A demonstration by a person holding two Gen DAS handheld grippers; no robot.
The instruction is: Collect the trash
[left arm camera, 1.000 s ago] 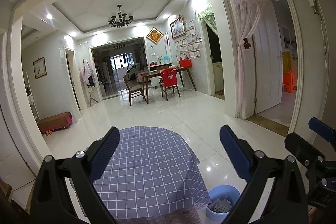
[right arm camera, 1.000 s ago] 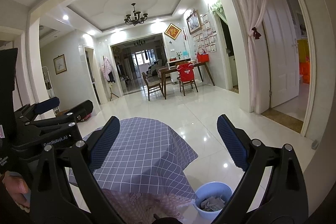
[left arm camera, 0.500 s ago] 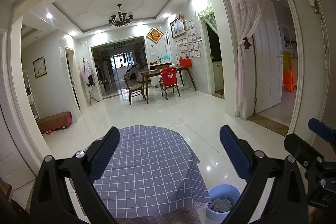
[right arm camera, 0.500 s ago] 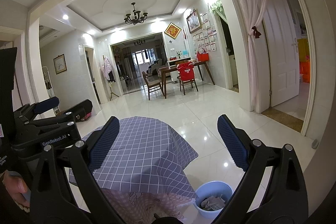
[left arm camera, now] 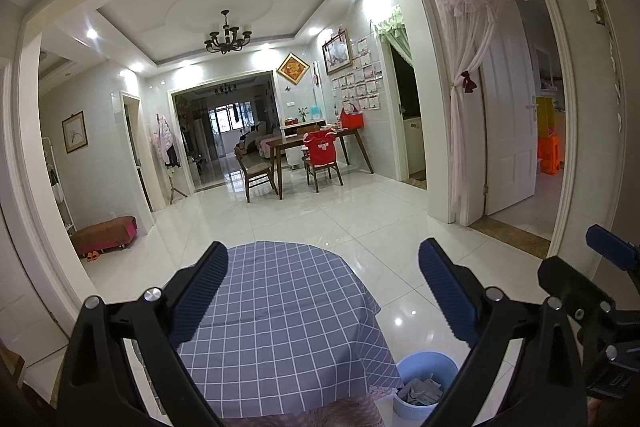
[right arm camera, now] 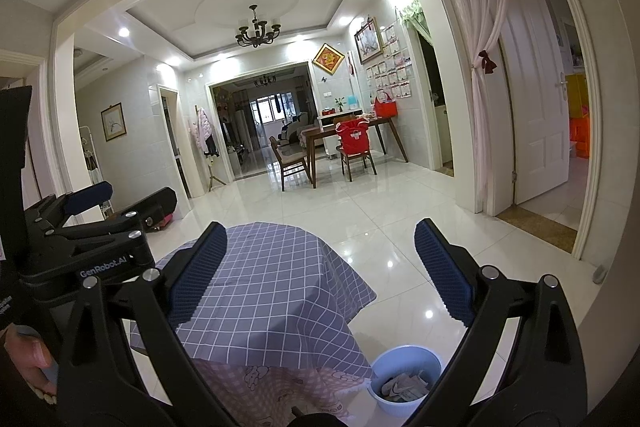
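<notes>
A round blue bin (left arm camera: pixel 425 383) (right arm camera: pixel 405 379) stands on the floor at the right foot of a round table, with crumpled paper trash (left arm camera: pixel 420 389) (right arm camera: pixel 404 386) inside it. The table (left arm camera: pixel 280 323) (right arm camera: pixel 264 291) wears a grey-blue checked cloth, and nothing lies on its top. My left gripper (left arm camera: pixel 322 291) hangs open above the table with nothing between its blue pads. My right gripper (right arm camera: pixel 320 273) is open too, to the right of the left one and higher than the bin. The left gripper's body (right arm camera: pixel 88 239) fills the left side of the right wrist view.
Glossy white floor tiles (left arm camera: pixel 360 211) stretch ahead to a dining table with chairs (left arm camera: pixel 312 151). A curtained doorway with a white door (left arm camera: pixel 508 131) opens on the right. A low brown bench (left arm camera: pixel 104 233) sits by the left wall. A hand (right arm camera: pixel 28 359) holds the left gripper.
Both views have shifted only slightly; the grippers hover almost still above the table and stay open.
</notes>
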